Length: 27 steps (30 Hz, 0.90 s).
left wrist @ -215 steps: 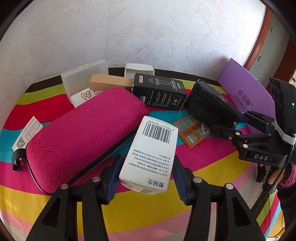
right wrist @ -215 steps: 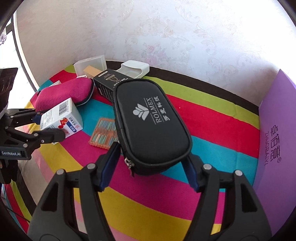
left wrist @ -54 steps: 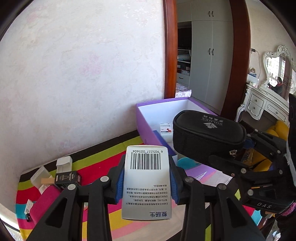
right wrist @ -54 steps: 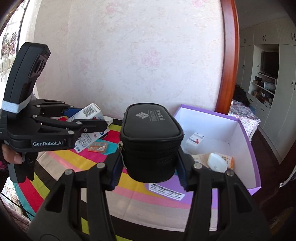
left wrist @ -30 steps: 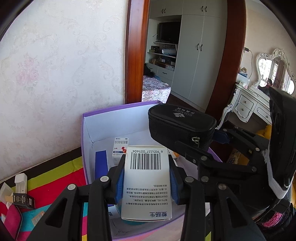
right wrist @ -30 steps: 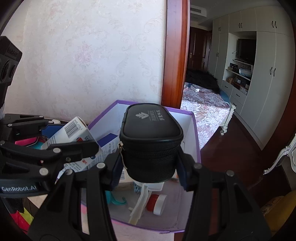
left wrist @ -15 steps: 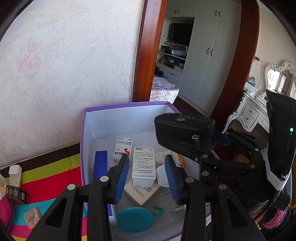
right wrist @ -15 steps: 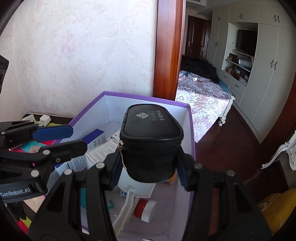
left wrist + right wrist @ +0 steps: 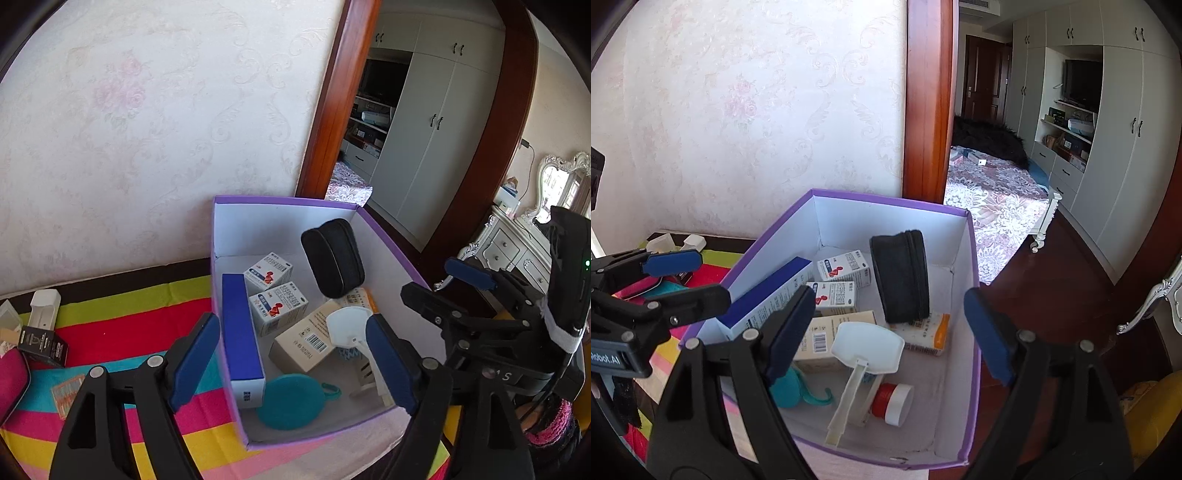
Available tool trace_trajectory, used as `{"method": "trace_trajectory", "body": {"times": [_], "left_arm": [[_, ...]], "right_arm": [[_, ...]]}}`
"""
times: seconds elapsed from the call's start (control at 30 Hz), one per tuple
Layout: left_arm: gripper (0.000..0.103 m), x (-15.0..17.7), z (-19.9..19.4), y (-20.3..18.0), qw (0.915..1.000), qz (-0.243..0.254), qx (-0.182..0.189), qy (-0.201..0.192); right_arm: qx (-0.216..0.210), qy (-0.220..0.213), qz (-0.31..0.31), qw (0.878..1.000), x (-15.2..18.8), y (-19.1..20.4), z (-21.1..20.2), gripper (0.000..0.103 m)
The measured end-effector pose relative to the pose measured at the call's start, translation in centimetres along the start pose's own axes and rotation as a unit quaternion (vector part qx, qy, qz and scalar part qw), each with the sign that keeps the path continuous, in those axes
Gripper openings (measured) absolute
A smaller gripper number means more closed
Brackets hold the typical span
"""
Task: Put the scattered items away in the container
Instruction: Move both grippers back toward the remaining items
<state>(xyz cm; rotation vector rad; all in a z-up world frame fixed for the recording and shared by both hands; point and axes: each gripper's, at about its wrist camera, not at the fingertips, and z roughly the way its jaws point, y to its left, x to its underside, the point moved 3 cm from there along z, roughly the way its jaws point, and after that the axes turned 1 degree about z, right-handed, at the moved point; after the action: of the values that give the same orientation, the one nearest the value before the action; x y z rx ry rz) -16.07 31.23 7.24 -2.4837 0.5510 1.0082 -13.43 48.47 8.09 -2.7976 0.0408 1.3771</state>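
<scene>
Both grippers, left (image 9: 291,354) and right (image 9: 886,332), have just spread their fingers wide, empty, above the box (image 9: 886,205); pouch (image 9: 899,275) and carton (image 9: 279,308) lie inside. Lift clear before fetching more.

Pink case (image 9: 11,380): cut by your left view's left edge. Teal disc (image 9: 786,387): mostly hidden behind right gripper's (image 9: 890,328) finger. Box labels: unreadable.

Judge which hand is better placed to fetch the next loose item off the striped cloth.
Left, probably. The left gripper hangs open and empty at the purple box's cloth-side wall, nearest the black carton and pink case. The right gripper, also open, hangs over the box's far side.
</scene>
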Motion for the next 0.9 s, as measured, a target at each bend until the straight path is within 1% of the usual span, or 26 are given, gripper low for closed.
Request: {"method": "trace_trajectory", "body": {"times": [0.03, 0.1, 0.2, 0.3, 0.47, 0.53, 0.63, 0.67, 0.77, 0.8, 0.9], "left_arm": [[0.084, 0.3, -0.2, 0.5, 1.0, -0.007, -0.001, 0.003], [0.085, 0.9, -0.6, 1.7, 0.9997, -0.022, -0.004, 0.007], [0.086, 2.0, -1.5, 3.2, 0.9993, -0.037, -0.007, 0.007], [0.086, 3.2, -2.6, 4.5, 0.999, -0.042, -0.012, 0.005], [0.086, 4.8, -4.8, 7.3, 0.9977, -0.066, -0.017, 0.001], [0.086, 5.3, -5.8, 8.6, 0.9969, -0.076, -0.021, -0.002], [0.086, 6.1, -7.5, 10.6, 0.9956, -0.089, -0.027, -0.008], [0.086, 6.7, -7.9, 11.3, 0.995, -0.095, -0.028, -0.011], [0.086, 8.3, -9.1, 13.1, 0.9931, -0.111, -0.031, -0.021], [0.086, 8.8, -9.4, 13.6, 0.9925, -0.116, -0.031, -0.022], [0.086, 10.7, -10.2, 15.2, 0.9907, -0.132, -0.027, -0.023]], "right_arm": [[-0.003, 0.003, -0.003, 1.0, 0.3, 0.3, -0.2, 0.089], [-0.009, 0.012, -0.011, 1.0, 0.9, 1.0, -0.2, 0.093], [-0.014, 0.036, -0.018, 0.999, 1.9, 2.1, 0.4, 0.093], [-0.025, 0.066, -0.021, 0.997, 2.7, 3.6, 1.6, 0.093], [-0.031, 0.115, -0.063, 0.991, 3.4, 7.5, 4.0, 0.093], [-0.028, 0.156, -0.079, 0.984, 3.7, 8.8, 5.3, 0.094], [-0.036, 0.225, -0.064, 0.972, 3.6, 8.4, 6.4, 0.096], [-0.047, 0.25, -0.055, 0.965, 3.9, 8.1, 6.7, 0.096], [-0.078, 0.322, 0.002, 0.944, 5.2, 6.6, 7.1, 0.096], [-0.082, 0.336, 0.013, 0.938, 5.8, 6.3, 6.9, 0.096], [-0.074, 0.343, 0.009, 0.936, 7.0, 5.7, 5.2, 0.096]]}}
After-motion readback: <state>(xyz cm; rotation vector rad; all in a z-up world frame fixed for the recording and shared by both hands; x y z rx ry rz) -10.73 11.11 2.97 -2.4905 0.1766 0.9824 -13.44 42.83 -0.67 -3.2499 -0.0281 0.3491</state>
